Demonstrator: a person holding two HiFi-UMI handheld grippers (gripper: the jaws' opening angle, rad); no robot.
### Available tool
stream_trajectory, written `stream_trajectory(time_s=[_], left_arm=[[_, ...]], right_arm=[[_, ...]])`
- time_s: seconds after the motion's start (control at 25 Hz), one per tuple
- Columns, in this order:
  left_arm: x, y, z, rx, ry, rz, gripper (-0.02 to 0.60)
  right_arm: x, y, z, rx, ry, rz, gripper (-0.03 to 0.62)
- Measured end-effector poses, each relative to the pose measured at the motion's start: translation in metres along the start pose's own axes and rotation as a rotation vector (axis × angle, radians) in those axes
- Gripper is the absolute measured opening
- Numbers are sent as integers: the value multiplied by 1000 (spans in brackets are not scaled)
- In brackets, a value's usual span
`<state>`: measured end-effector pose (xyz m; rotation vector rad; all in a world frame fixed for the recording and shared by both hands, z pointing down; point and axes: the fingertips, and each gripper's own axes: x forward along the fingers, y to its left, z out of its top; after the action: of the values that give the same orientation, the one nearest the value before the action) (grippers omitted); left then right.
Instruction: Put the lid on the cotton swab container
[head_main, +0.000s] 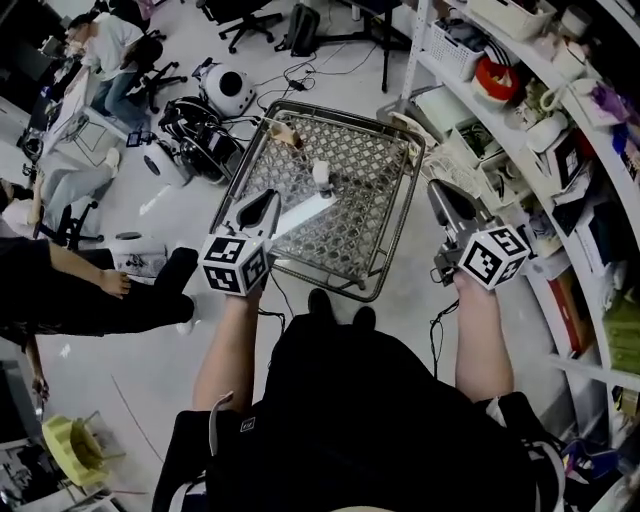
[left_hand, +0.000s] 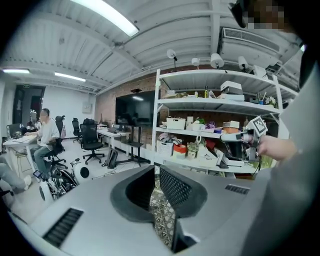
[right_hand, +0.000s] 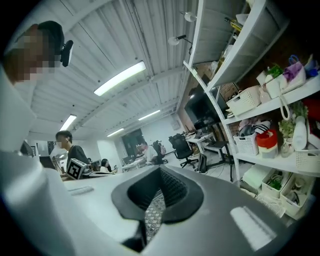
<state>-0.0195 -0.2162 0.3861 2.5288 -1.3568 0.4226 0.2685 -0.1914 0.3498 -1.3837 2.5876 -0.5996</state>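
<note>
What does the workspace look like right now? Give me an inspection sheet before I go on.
Surface: patterned table top in a metal frame, mostly bare.
Job's things: small white container upright near the middle; lid not made out.
Clutter: white flat piece beside it; tan item at the far corner.
Grippers: left gripper over near-left edge, right gripper off the right side; tongs together, nothing held.
Cables: black cables on floor.
Surroundings: crowded shelves right; seated people left.
</note>
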Motion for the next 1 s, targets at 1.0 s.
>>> stream_trajectory(time_s=[1.0], left_arm=[[-55, 27, 73, 55, -269, -77, 3]], right_arm=[[15, 61, 51, -155, -116, 47, 6]])
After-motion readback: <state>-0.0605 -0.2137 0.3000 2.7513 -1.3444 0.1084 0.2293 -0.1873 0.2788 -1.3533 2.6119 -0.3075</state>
